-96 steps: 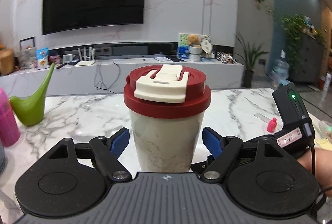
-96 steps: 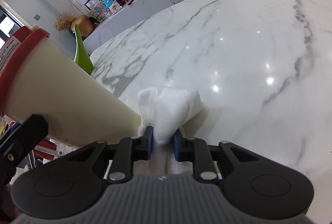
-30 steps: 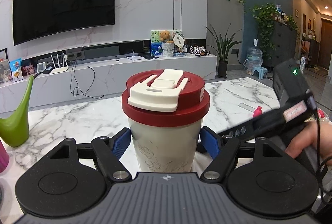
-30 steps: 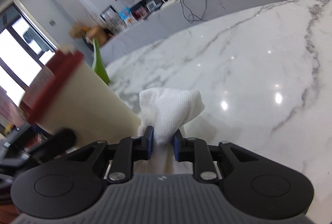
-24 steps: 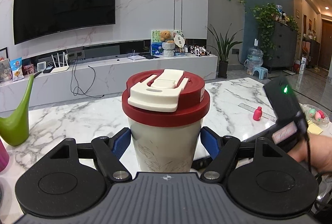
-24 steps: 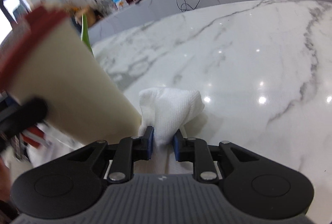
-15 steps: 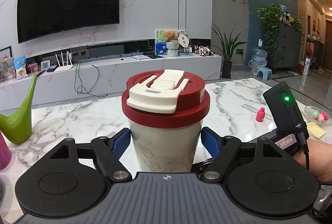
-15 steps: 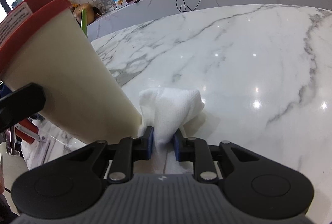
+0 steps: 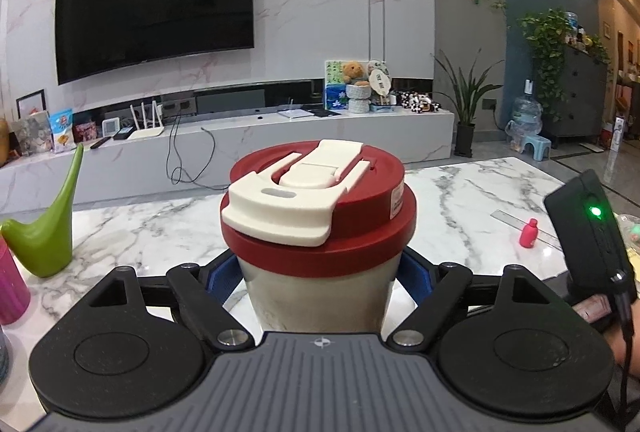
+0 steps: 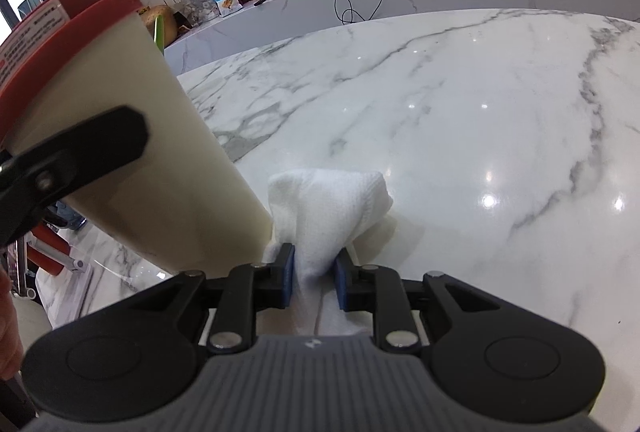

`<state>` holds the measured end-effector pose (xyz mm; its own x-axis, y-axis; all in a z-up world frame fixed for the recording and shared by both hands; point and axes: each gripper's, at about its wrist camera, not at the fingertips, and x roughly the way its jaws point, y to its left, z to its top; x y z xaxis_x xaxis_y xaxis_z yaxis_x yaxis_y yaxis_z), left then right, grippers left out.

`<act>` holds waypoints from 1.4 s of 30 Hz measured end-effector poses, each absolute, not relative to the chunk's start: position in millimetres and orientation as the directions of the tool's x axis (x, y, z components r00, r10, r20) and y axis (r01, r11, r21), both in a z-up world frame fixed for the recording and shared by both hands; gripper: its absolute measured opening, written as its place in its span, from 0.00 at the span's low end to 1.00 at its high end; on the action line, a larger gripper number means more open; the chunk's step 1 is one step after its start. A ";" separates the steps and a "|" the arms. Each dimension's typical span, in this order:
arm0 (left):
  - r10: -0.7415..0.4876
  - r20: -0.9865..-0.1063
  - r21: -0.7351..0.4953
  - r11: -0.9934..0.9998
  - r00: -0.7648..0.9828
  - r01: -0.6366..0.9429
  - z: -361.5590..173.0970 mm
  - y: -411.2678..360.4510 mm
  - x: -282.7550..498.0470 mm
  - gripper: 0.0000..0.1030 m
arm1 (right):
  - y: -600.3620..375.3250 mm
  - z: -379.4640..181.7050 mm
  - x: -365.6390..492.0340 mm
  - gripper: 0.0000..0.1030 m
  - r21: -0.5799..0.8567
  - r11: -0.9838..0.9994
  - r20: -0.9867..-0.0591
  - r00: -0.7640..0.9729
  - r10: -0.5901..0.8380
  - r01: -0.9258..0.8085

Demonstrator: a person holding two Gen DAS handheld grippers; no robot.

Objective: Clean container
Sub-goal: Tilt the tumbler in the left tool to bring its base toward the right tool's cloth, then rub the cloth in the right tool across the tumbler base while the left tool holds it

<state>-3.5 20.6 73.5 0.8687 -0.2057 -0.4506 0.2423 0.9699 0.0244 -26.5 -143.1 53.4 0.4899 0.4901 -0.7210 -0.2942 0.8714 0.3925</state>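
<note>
At centre frame the left gripper (image 9: 320, 278) clamps the cream cup (image 9: 318, 292) below its red lid (image 9: 360, 232). The smooth, stiff wall looks slippery, so that under-rim hold suits. The right gripper (image 10: 315, 282) pinches a soft white cloth (image 10: 328, 200) beside the cup's base.

Taking the cup (image 9: 320, 252) as landmark: the left gripper (image 9: 320, 278) clamps both its flanks, blocking them. Against its lower right side presses the cloth (image 10: 324, 212). Left of it stand a green watering can (image 9: 48, 232) and pink tumbler (image 9: 10, 284). Far right sits 1 small red bottle (image 9: 529, 232). Beyond it, bare marble tabletop (image 10: 480, 112) lies open.
</note>
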 end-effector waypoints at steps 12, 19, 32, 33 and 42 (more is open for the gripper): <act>-0.160 -0.458 0.038 0.979 0.874 0.199 71.4 8.3 3.0 0.78 | -143.0 53.1 -27.7 0.23 0.391 0.873 -0.722 0.492 0.487 -0.292; -0.160 -0.459 0.035 0.980 0.874 0.198 80.8 -9.9 6.9 0.77 | -143.7 53.3 -27.9 0.23 0.391 0.873 -0.722 0.490 0.488 -0.293; -0.168 -0.350 0.033 0.981 0.921 0.192 95.6 -5.5 -3.2 0.77 | -141.8 54.7 -32.9 0.24 0.366 0.874 -0.725 0.491 0.483 -0.319; -0.170 -0.345 0.022 0.982 0.923 0.189 97.5 -4.3 -2.9 0.77 | -141.3 55.0 -33.2 0.25 0.362 0.875 -0.726 0.491 0.482 -0.322; -0.172 -0.325 -0.045 0.985 0.930 0.167 107.8 4.9 0.7 0.77 | -129.6 66.9 -49.7 0.62 0.273 0.867 -0.739 0.486 0.467 -0.418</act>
<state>0.7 4.9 107.8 0.9297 -0.1724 -0.3254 0.1670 0.9849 -0.0446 -49.7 -129.6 66.9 0.4855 0.4667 -0.7392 -0.4179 0.8666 0.2726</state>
